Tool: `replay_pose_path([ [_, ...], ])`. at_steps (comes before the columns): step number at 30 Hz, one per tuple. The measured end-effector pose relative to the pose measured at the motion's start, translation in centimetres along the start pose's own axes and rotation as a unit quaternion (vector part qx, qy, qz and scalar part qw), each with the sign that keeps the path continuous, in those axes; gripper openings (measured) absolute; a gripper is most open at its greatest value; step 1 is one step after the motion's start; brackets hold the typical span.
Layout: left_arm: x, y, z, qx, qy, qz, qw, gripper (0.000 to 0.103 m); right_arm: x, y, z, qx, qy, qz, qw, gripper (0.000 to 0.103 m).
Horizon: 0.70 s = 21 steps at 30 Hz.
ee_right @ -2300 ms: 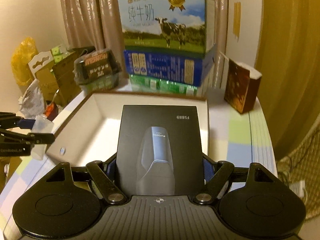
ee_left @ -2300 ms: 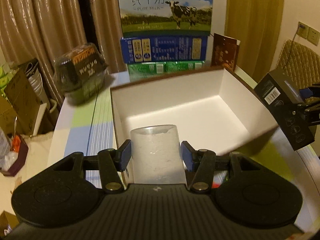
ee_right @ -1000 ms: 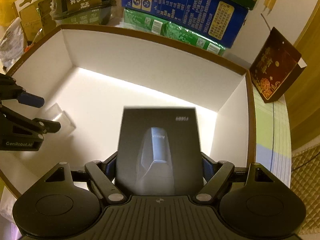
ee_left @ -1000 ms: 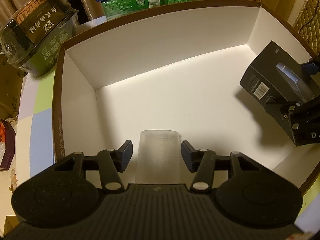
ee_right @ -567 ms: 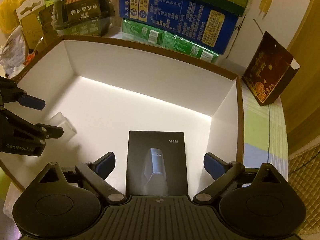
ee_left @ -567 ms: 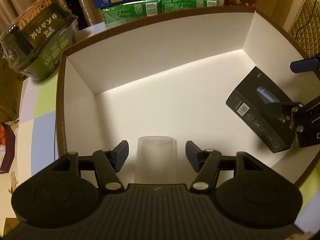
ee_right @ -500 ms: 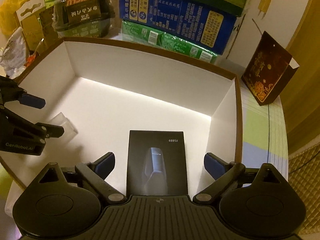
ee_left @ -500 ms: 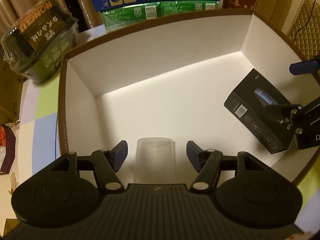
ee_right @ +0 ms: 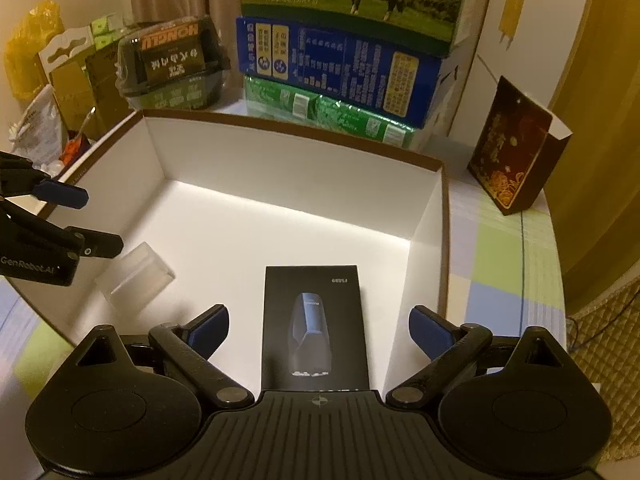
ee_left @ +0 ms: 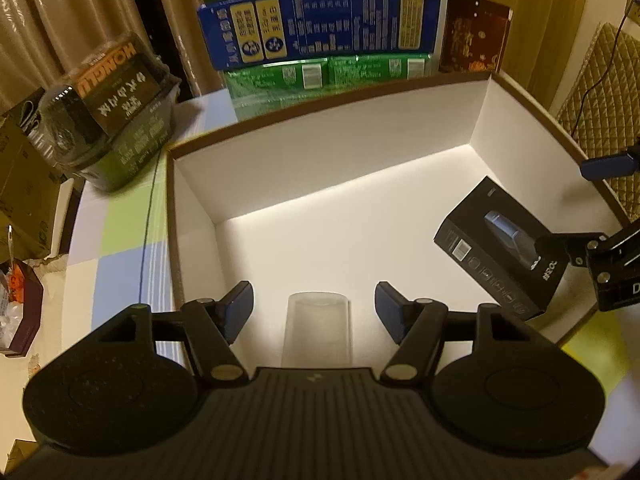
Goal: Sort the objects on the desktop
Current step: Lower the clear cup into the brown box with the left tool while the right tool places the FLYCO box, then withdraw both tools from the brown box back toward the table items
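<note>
A large white box with a brown rim (ee_left: 320, 104) (ee_right: 292, 132) stands on the table. A translucent plastic cup (ee_left: 318, 328) (ee_right: 134, 278) lies on its floor at the near left. A black shaver box (ee_right: 316, 326) (ee_left: 504, 246) lies flat at the near right. My left gripper (ee_left: 314, 310) is open, its blue pads either side of the cup and not touching it; it also shows in the right wrist view (ee_right: 86, 220). My right gripper (ee_right: 318, 330) is open over the black box with its pads clear of it.
Stacked milk cartons (ee_right: 340, 60) stand behind the box. A wrapped black noodle bowl (ee_left: 108, 108) sits at the back left. A dark red gift box (ee_right: 516, 148) stands at the back right. Cardboard and bags clutter the far left beyond the table (ee_left: 120, 240).
Both grippers lowered their objects into the white box, opened and let go. Both have since drawn back and up a little, and the cup and black box stay on the floor.
</note>
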State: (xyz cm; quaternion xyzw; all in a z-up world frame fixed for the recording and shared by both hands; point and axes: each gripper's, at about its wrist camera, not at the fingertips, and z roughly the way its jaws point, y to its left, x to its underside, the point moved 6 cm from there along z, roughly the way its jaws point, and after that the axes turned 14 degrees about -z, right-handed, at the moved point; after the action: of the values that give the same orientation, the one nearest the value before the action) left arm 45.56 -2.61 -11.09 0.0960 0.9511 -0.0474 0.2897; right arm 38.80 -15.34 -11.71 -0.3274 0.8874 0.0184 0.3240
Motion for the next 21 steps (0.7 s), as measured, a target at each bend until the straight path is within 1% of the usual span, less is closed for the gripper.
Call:
replay_pose_path([
  [5,0.0,0.2,-2.0,0.003,-0.017,-0.007,0.9998,0.064,0.4,0.1,-1.9,-0.001,-0.017,0.005,1.000,0.094],
  [9,0.6,0.4,-3.8,0.010,-0.029,-0.011,0.9995,0.065,1.2,0.5,-3.8,-0.007,-0.033,0.009,0.999,0.094],
  [13,2.0,0.6,-5.8,0.015,-0.039,-0.013,0.9991,0.065,2.4,1.1,-5.9,-0.013,-0.044,0.013,0.999,0.095],
  [18,4.3,1.2,-7.8,0.016,-0.040,-0.016,0.9990,0.065,4.6,2.1,-8.2,-0.022,-0.052,0.028,0.998,0.095],
  [21,5.7,1.5,-9.0,0.012,-0.043,-0.016,0.9989,0.069,5.9,2.9,-9.2,-0.025,-0.052,0.030,0.998,0.095],
])
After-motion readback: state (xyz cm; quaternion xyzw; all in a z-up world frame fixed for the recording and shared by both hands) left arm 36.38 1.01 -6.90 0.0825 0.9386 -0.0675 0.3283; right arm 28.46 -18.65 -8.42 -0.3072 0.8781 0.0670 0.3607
